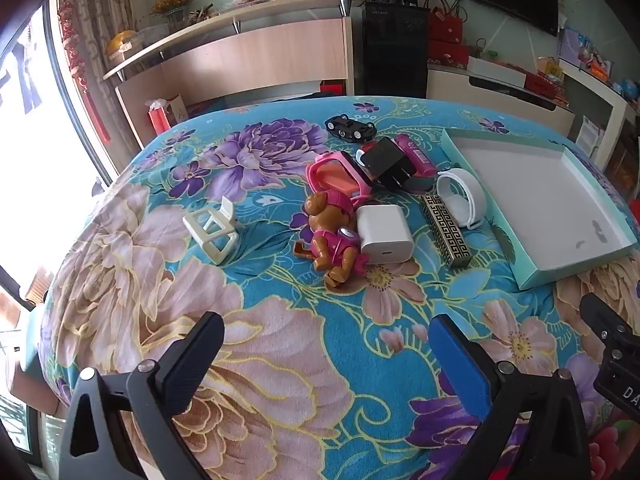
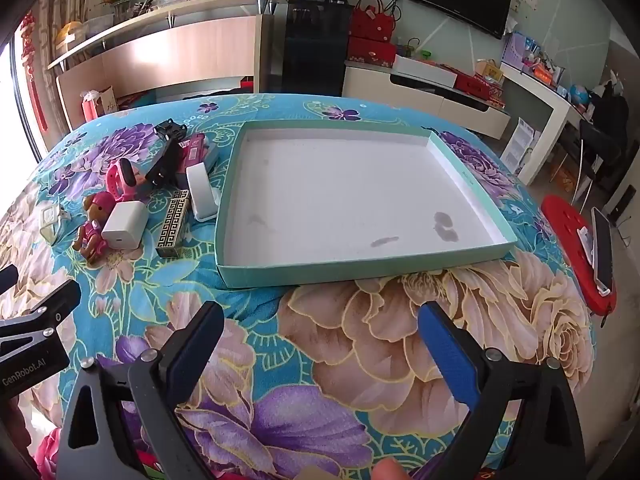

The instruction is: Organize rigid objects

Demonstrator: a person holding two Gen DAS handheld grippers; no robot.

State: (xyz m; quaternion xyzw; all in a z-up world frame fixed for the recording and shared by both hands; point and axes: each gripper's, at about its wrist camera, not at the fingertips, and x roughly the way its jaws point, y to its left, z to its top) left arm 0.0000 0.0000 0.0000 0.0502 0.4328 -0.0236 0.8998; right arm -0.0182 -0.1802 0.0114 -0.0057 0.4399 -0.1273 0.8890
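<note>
Both grippers, left gripper [image 1: 326, 334] and right gripper [image 2: 322, 322], are hovering near, jaws spread, nothing between; tray [image 2: 472, 188] is sitting right of toy dog [image 1: 332, 236].

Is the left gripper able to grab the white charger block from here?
Probably yes. The left gripper is open with only bare cloth between it and the white charger block, though the toy dog lies against its side.

In the right wrist view, the black body of the left tool [image 2: 34, 344] at the left edge carries white lettering that reads "GenRobot.AI". In the left wrist view, the right tool [image 1: 616, 364] shows only the letters "DA" at the frame's edge. No other writing is legible.
</note>
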